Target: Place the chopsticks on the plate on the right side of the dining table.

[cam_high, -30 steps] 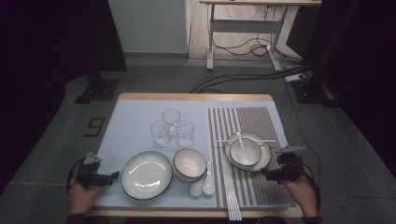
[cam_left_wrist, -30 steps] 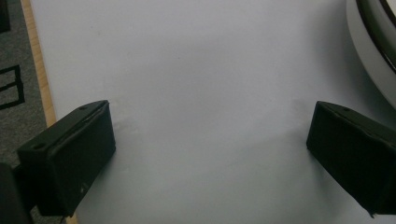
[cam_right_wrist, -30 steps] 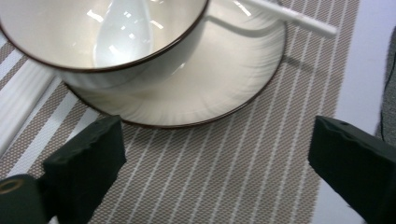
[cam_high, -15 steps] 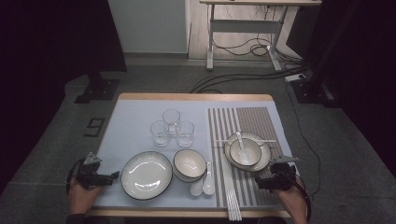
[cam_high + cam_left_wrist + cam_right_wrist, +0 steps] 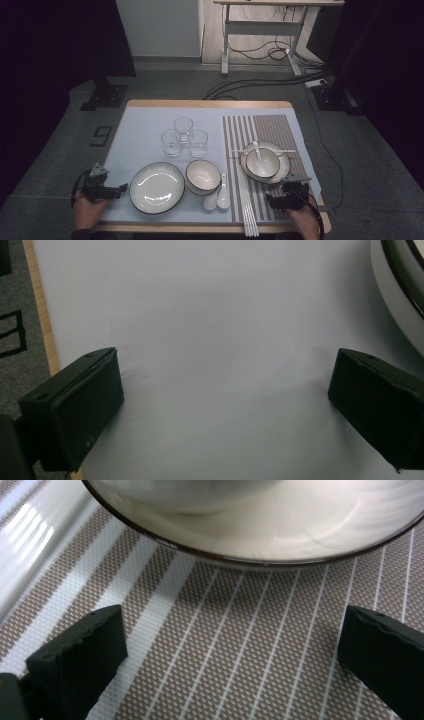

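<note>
Plate (image 5: 265, 165) with the bowl (image 5: 263, 161) and spoon (image 5: 258, 152) on it sits on the striped placemat (image 5: 280, 131) at the desk's (image 5: 210, 104) right side; your right gripper (image 5: 272, 201) is just in front of it, jaws wide apart, holding nothing. Your left gripper (image 5: 120, 189) rests at the front left, jaws wide and empty, just beside the big plate (image 5: 157, 187).

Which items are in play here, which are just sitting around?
In play: plate on mat with bowl and spoon; right gripper open just short of it; big plate beside open left gripper.
Idle: glasses, middle bowl, two spoons, chopsticks.
</note>
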